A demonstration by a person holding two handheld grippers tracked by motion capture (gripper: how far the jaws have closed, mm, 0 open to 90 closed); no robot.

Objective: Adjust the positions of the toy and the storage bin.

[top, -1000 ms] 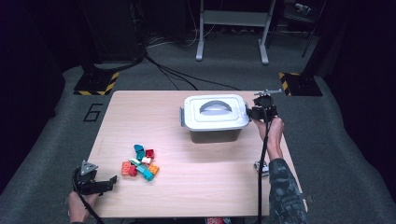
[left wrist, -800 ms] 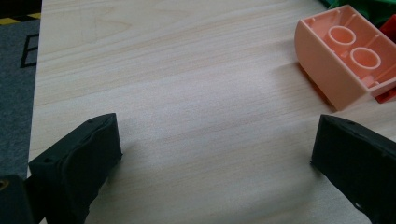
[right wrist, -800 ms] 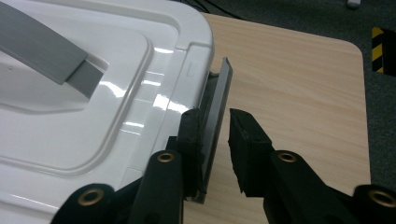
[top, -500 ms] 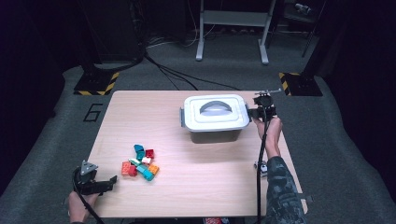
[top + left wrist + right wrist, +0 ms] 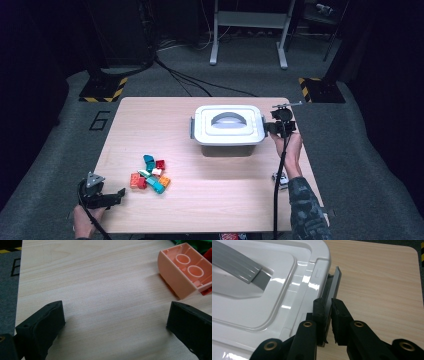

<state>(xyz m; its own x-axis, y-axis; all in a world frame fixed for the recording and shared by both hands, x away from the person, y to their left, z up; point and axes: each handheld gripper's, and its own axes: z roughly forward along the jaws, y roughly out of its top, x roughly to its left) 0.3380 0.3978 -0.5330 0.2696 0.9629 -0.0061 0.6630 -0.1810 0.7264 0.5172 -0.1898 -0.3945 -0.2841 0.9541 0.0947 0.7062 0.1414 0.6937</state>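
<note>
We are pinching the grey side latch of the white box between our right gripper jaws; our left gripper is gaping wide over bare table, a peach brick lying just beyond its right jaw.

A wooden table stands on grey carpet. A cluster of coloured blocks lies near its front left. A small metal object sits near its right edge. Behind the table are a grey stand, black cables and two hazard-striped plates.
</note>
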